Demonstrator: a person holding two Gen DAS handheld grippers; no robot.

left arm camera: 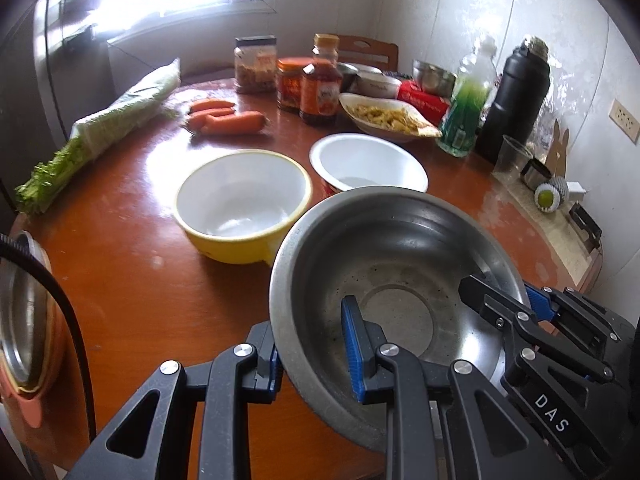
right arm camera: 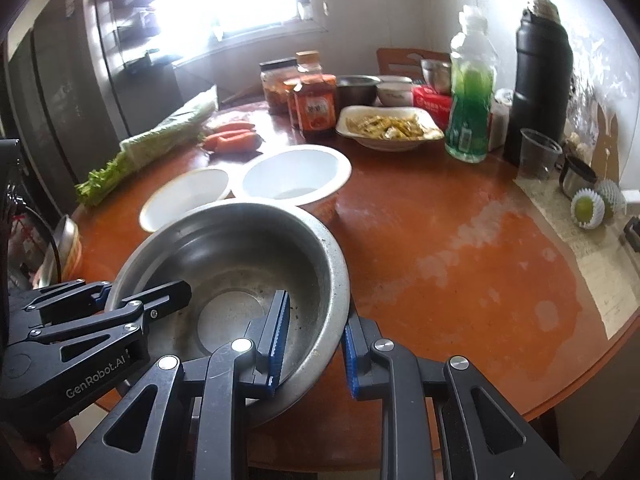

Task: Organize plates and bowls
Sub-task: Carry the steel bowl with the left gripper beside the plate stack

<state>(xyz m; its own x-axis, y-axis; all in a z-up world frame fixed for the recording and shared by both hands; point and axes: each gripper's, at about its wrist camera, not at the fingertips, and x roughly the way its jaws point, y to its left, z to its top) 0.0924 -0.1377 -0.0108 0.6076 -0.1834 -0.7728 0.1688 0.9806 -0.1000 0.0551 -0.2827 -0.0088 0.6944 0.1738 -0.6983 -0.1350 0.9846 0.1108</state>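
A round, glossy reddish-brown table (right arm camera: 460, 264) fills a bright kitchen corner, with a washed-out window behind it and pale tiled walls to the right. Along the far side stand several jars of sauce (left arm camera: 320, 92), a green plastic bottle (right arm camera: 470, 112), a black thermos (right arm camera: 540, 92), a plate of yellow food (right arm camera: 390, 128), carrots (left arm camera: 228, 118) and a bundle of celery in plastic wrap (left arm camera: 100, 136).

At the near edge, a steel bowl (left arm camera: 400, 264) is held by both grippers at once. The left gripper (left arm camera: 314, 354) has its fingers clamped on the bowl's near-left rim, one blue pad inside the bowl and the other outside against the wall. The right gripper (right arm camera: 312, 350) has its fingers clamped on the opposite, near-right part of the rim in the same way, one pad inside and one outside. Each gripper also shows in the other's camera, biting the rim from the side. The bowl is empty, its inside dull and speckled, and it tilts slightly toward the cameras; whether its base touches the table cannot be told.

Just beyond the steel bowl sit two more empty bowls, side by side: a yellow bowl with a white inside (left arm camera: 240, 204) to the left and a white bowl with a red outer wall (left arm camera: 368, 164) to the right. At the table's left edge a stack of dishes (left arm camera: 24, 312) with a steel one on top is partly visible.
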